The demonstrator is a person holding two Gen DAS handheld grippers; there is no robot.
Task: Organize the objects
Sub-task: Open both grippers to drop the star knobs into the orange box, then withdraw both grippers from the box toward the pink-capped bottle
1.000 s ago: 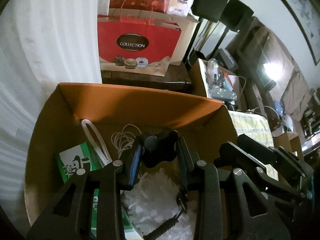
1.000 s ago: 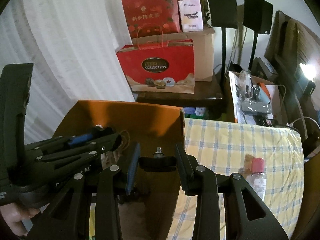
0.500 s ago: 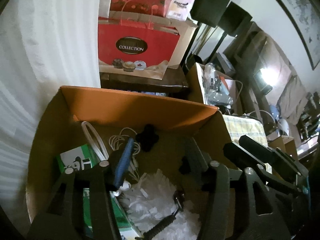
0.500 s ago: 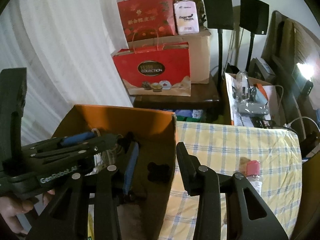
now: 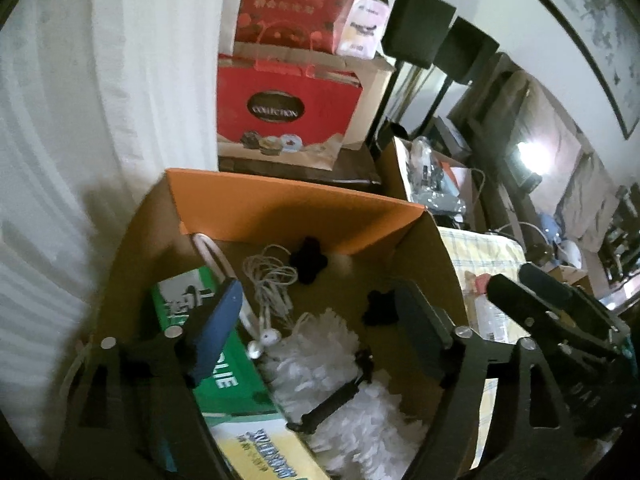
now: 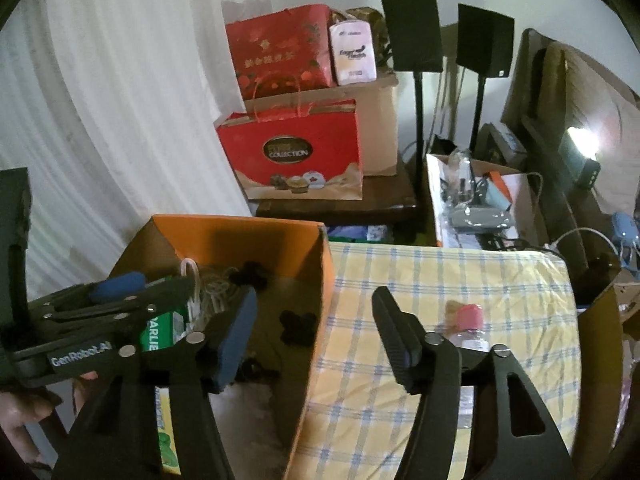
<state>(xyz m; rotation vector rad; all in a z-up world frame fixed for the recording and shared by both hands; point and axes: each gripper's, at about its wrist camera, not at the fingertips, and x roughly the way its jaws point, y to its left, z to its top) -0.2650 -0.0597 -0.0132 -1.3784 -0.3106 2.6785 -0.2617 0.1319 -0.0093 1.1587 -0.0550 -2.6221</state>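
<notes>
An open cardboard box [image 5: 280, 208] [image 6: 236, 236] stands at the left of a checked cloth. Inside lie two black star knobs, one at the far wall [image 5: 309, 261] [image 6: 250, 272] and one near the right wall [image 5: 378, 307] [image 6: 297, 323]. With them lie a white earphone cable [image 5: 270, 280], a green carton [image 5: 208, 364] and a white fluffy mop head [image 5: 336, 364]. My left gripper [image 5: 320, 328] is open and empty above the box. My right gripper [image 6: 316, 320] is open and empty over the box's right wall.
A clear bottle with a pink cap [image 6: 468, 324] lies on the yellow checked cloth [image 6: 420, 280] to the right of the box. Red gift bags [image 6: 296, 152] stand behind on a dark wooden table. White curtain at left. Two black speakers on stands [image 6: 412, 32] at the back.
Both grippers held a black star knob one second ago. Both have opened, and the knobs now lie in the box. Both grippers have drawn back a little.
</notes>
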